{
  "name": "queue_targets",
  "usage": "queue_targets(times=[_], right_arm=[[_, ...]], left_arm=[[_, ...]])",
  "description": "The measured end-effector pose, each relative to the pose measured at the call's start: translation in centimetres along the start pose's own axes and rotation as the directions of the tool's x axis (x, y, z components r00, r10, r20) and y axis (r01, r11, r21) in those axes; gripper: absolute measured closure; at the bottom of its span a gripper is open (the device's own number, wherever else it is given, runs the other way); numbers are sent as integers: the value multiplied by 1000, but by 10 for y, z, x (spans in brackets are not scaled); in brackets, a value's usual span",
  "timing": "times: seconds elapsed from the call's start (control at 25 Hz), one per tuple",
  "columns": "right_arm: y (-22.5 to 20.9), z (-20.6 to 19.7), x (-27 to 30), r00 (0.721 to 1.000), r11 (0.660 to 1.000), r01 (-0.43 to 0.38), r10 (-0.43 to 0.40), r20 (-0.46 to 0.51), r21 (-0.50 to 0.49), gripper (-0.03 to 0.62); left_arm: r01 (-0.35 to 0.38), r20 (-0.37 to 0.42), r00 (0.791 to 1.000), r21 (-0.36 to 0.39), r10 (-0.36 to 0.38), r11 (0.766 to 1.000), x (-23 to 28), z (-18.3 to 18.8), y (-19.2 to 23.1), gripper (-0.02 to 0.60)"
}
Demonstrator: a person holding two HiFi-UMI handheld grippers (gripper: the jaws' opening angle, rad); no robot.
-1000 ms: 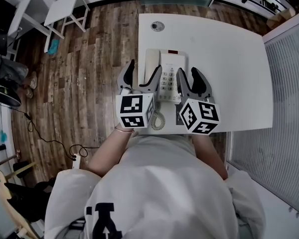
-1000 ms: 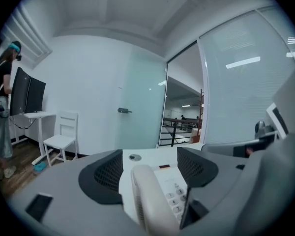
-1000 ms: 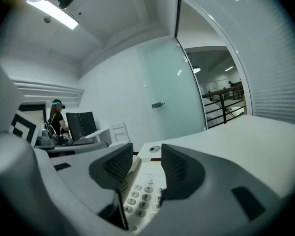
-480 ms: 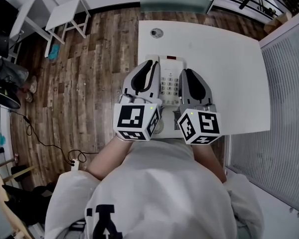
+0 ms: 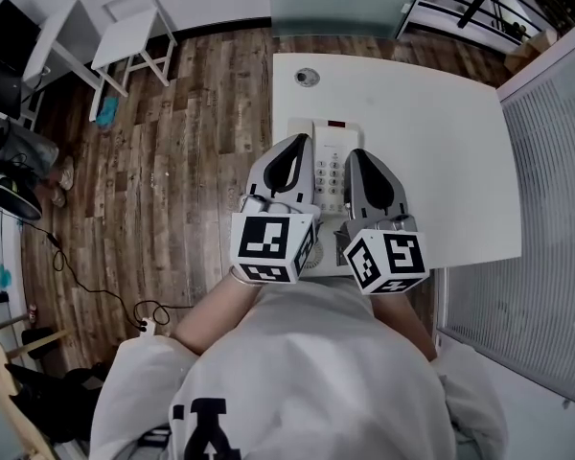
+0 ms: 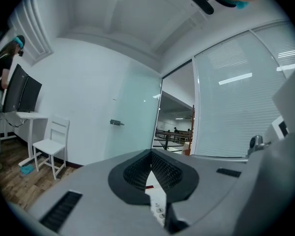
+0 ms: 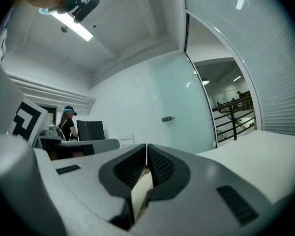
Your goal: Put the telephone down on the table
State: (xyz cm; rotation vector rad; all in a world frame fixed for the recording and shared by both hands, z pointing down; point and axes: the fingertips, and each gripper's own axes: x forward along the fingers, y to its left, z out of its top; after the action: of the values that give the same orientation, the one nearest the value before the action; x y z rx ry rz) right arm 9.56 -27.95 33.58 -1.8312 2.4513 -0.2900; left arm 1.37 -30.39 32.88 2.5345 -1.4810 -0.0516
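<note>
Holding my left gripper [image 5: 298, 142] and right gripper [image 5: 356, 155] clenched on nothing, I flank the telephone [image 5: 328, 166], which sits flat on the table [image 5: 431, 113] near its front edge. It looks like light, rigid, slippery plastic, so I'd grip its base by the sides.

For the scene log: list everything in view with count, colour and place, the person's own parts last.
telephone: one, white, on the table's near-left part, between the tools
table: one, white, right of centre
small round object: one, grey, on the table's far-left corner
chair: one, white, on the floor, far left
floor: brown wood planks, left of the table
left tool: one, grey, jaws together, empty, over the telephone's left side
right tool: one, grey, jaws together, empty, over its right side
shirt: one, white, bottom of head view
</note>
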Motion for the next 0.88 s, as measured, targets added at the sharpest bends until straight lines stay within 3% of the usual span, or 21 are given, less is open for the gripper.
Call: queue_targets(times=[0.44,0.88], right_arm=[[20,-17,-9,999,999,37,-38,10,32,563],[26,1,-45,999,1000,9,-9,47,9,563]], left_arm=[[53,-26,998,5,-53,999,-15,-12,3,577],[34,13,999,21,-34,999,-42,0,-20,577]])
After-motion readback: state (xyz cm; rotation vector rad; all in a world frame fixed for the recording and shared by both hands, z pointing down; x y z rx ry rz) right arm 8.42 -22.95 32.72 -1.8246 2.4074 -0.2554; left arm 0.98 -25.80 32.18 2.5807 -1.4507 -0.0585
